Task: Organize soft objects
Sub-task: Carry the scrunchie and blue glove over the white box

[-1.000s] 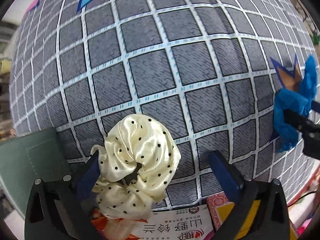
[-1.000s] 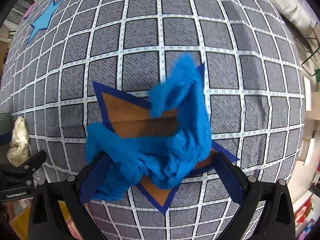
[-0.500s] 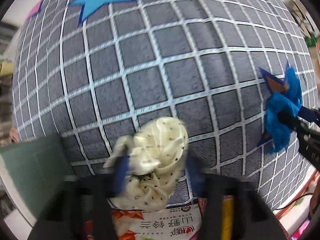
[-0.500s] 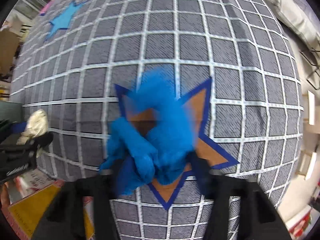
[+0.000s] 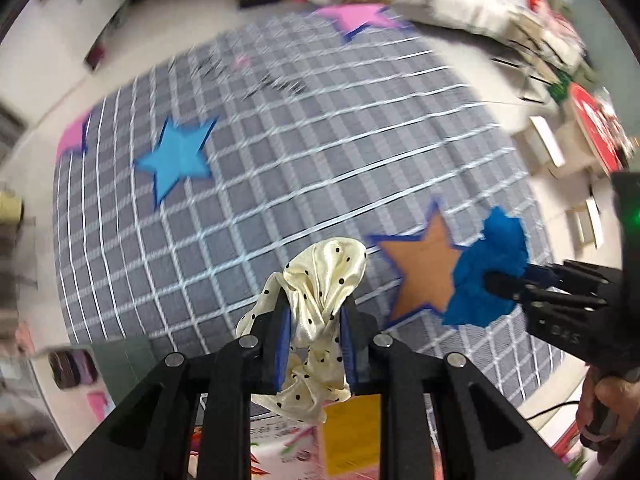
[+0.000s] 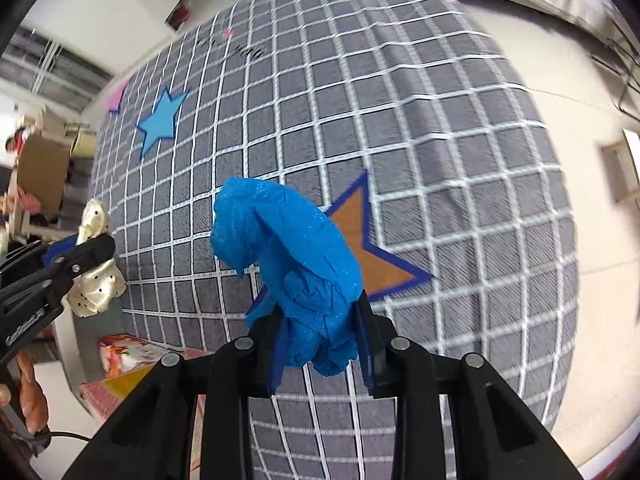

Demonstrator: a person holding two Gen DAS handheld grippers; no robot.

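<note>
My left gripper (image 5: 314,304) is shut on a cream satin scrunchie with black dots (image 5: 320,276), held well above the grey checked cloth (image 5: 280,168). My right gripper (image 6: 320,316) is shut on a crumpled blue glove (image 6: 288,248), also lifted off the cloth. From the left wrist view the blue glove (image 5: 486,272) hangs at the right, beside a brown star with a blue border (image 5: 424,272). In the right wrist view the scrunchie (image 6: 96,268) shows at the far left in the other gripper, and the brown star (image 6: 372,252) lies just behind the glove.
A light blue star (image 5: 178,160) and a pink star (image 5: 360,16) lie farther off on the cloth; a second pink star (image 5: 72,140) sits at its left edge. Printed packets (image 5: 288,444) and a yellow card (image 5: 352,428) lie near the front edge. Clutter rings the cloth.
Both grippers shut, the left on the scrunchie and the right on the blue glove, then rose with them. The cloth now looks much farther away and the brown star lies bare.
</note>
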